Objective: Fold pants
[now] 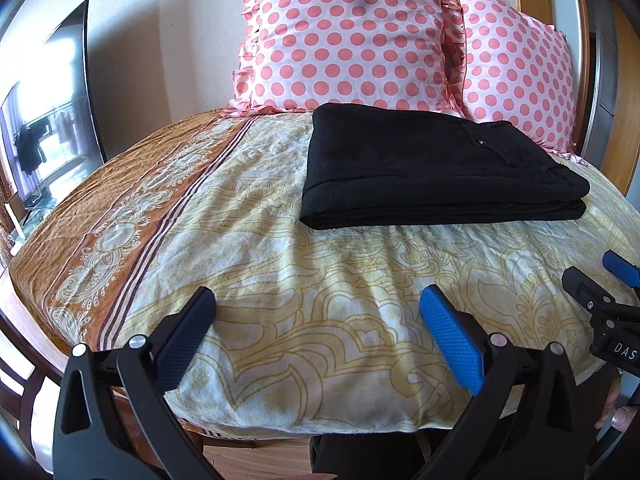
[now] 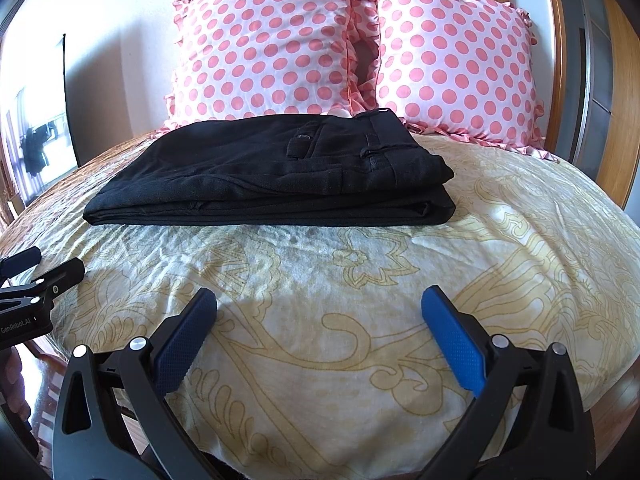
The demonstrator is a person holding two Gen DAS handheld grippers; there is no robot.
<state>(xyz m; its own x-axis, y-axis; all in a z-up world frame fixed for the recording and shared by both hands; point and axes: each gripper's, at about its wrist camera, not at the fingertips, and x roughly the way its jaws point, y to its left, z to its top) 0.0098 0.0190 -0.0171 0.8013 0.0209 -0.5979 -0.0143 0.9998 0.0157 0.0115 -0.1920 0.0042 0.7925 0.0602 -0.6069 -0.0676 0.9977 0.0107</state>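
Note:
Black pants (image 1: pixel 432 168) lie folded in a flat stack on the patterned bedspread (image 1: pixel 280 264), in front of the pillows. In the right wrist view the pants (image 2: pixel 272 176) show a back pocket and waistband on top. My left gripper (image 1: pixel 318 300) is open and empty, held over the bed's near edge, well short of the pants. My right gripper (image 2: pixel 319 300) is open and empty, likewise back from the pants. Each gripper shows at the edge of the other's view: the right one (image 1: pixel 600 280), the left one (image 2: pixel 36 268).
Two pink polka-dot pillows (image 1: pixel 348 40) (image 2: pixel 452 68) lean against the wall behind the pants. A TV screen (image 1: pixel 44 128) stands at the left beyond the bed. A wooden headboard or door frame (image 2: pixel 616 100) is at the right. Wooden floor shows below the bed's near edge.

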